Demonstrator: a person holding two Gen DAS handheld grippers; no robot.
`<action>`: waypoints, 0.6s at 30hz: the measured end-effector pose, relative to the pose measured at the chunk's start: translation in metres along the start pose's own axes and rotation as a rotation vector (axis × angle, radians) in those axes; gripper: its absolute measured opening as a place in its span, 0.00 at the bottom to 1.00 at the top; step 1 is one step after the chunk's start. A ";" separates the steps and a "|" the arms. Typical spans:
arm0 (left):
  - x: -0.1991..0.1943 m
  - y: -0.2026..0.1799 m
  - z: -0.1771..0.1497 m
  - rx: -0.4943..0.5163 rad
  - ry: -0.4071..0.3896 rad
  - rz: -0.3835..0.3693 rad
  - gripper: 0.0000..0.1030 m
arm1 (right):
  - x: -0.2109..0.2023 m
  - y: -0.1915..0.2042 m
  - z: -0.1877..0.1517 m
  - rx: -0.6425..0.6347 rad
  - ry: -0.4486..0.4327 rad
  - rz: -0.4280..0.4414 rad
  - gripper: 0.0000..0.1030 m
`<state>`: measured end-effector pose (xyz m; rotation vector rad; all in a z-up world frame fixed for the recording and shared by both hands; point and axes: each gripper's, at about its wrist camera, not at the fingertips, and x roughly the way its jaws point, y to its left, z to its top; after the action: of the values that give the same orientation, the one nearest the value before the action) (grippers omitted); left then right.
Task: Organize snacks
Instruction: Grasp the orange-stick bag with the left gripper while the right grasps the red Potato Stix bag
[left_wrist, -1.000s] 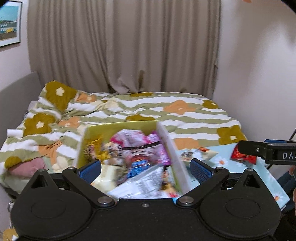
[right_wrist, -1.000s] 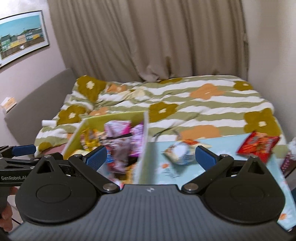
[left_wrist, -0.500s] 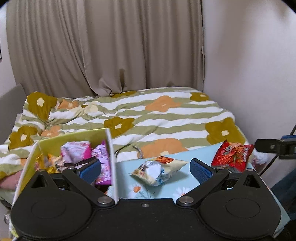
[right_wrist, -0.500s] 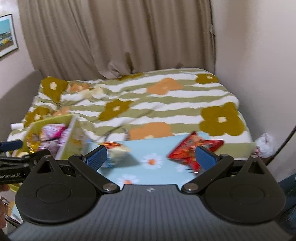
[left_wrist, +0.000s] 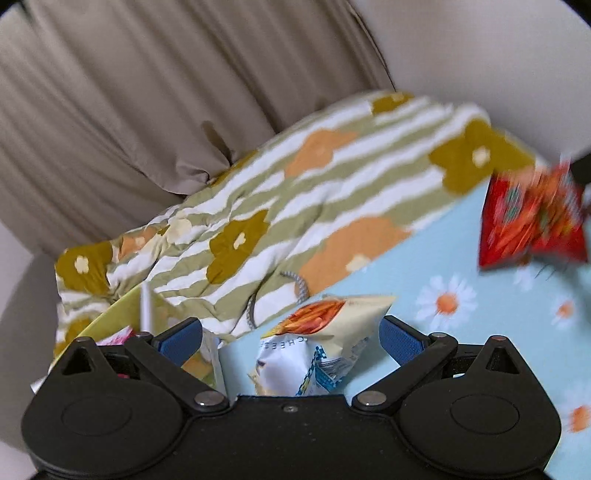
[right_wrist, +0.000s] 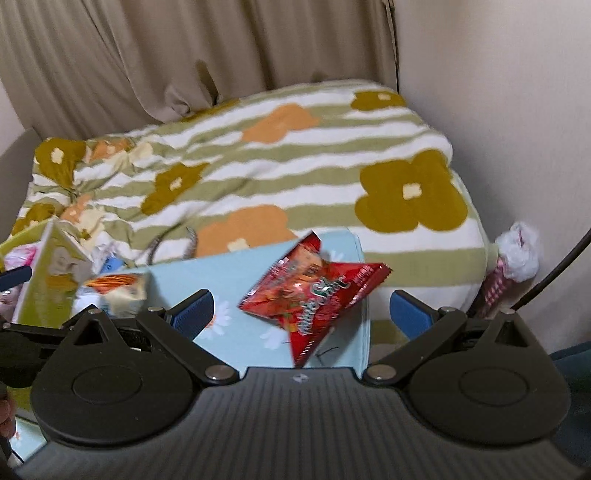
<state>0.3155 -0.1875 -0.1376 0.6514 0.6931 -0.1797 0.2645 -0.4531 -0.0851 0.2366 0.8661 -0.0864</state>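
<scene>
I have two snacks loose on the daisy-print light-blue tabletop. The cream chip bag lies near the tabletop's left edge, right between my left tool's blue pads; jaws wide apart, nothing gripped. I can't tell if a pad touches the bag. The red snack bag sits near the tabletop's far right corner, crumpled and tilted, between my right tool's spread jaws, also gripping nothing.

View differences: the left wrist view shows the cream bag's print up close, orange chips pictured and part of a word reading "CHEES"; the red bag is motion-blurred there. The right wrist view shows the red bag sharper, with green and white lettering I can't read, and the cream bag small at left.

The yellow-green box of snacks stands at the tabletop's left edge, just beside the cream bag. Beyond the far edge is the bed with a flowered striped duvet, then beige curtains. Only the right view shows a white plastic bag by the wall.
</scene>
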 end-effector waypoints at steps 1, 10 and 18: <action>0.012 -0.004 -0.001 0.024 0.017 -0.002 1.00 | 0.007 -0.002 0.000 0.003 0.007 -0.001 1.00; 0.066 -0.023 -0.005 0.127 0.111 -0.013 0.91 | 0.047 -0.014 0.004 0.029 0.037 -0.002 1.00; 0.078 -0.029 -0.008 0.151 0.167 -0.049 0.54 | 0.069 -0.014 0.005 0.023 0.068 0.003 1.00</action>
<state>0.3601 -0.2014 -0.2068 0.8003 0.8626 -0.2262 0.3102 -0.4667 -0.1369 0.2630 0.9328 -0.0861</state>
